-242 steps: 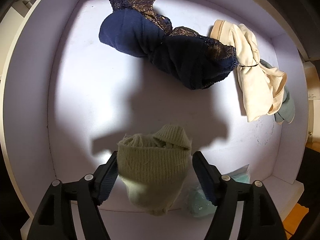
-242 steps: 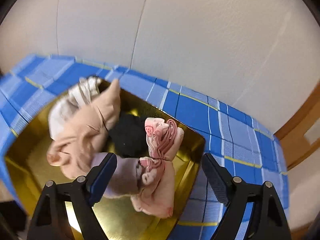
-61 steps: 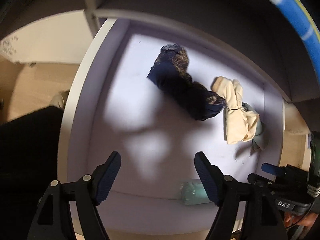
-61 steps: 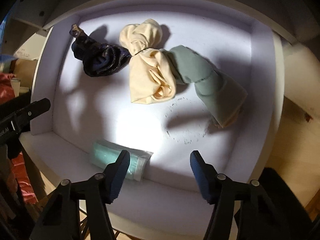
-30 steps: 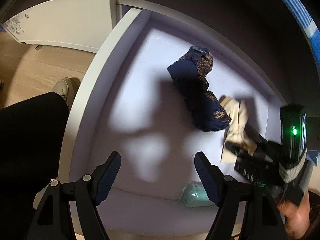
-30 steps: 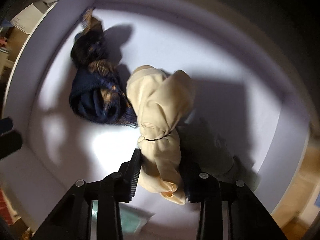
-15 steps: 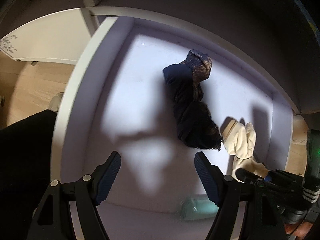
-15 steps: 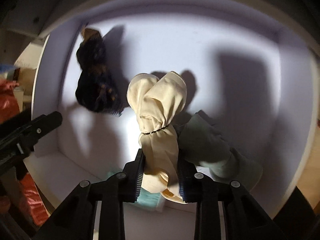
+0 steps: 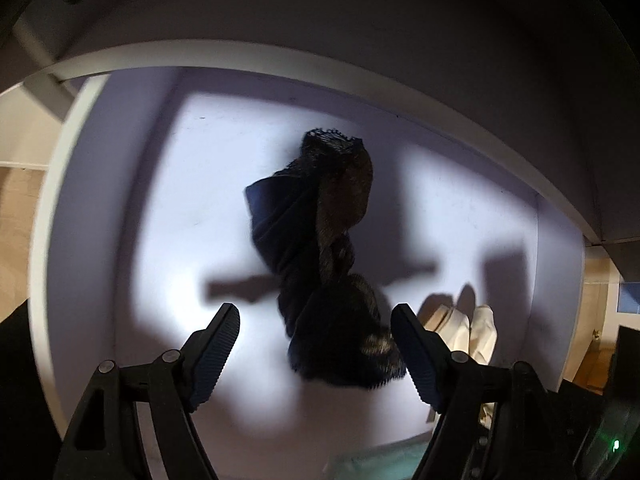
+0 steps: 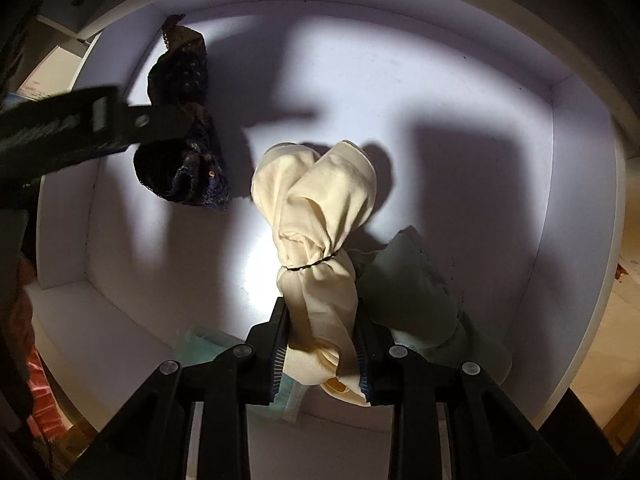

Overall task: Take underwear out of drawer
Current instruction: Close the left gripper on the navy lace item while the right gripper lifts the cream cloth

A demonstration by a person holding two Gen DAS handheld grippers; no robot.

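A navy lace garment (image 9: 320, 264) lies twisted on the white drawer floor (image 9: 192, 208). My left gripper (image 9: 316, 336) hovers over its near end with jaws opening wide, the dark fabric between the fingers but untouched by the pads. In the right wrist view my right gripper (image 10: 320, 344) is shut on a cream bundle (image 10: 320, 216) tied with a black band, which hangs just above the floor. The navy garment (image 10: 184, 160) shows there at upper left, partly behind the left gripper's finger (image 10: 92, 120). The cream bundle (image 9: 472, 332) peeks out right of my left gripper.
A grey-green garment (image 10: 412, 292) lies right of the cream bundle. A pale teal packet (image 10: 204, 340) sits at the drawer's front wall (image 10: 120, 320). The cabinet shelf (image 9: 320, 40) overhangs the back. Red cloth (image 10: 44, 396) shows outside on the left.
My left gripper has moved in over the navy garment, which now sits between its fingers. My right gripper has closed on the cream bundle and lifted it a little.
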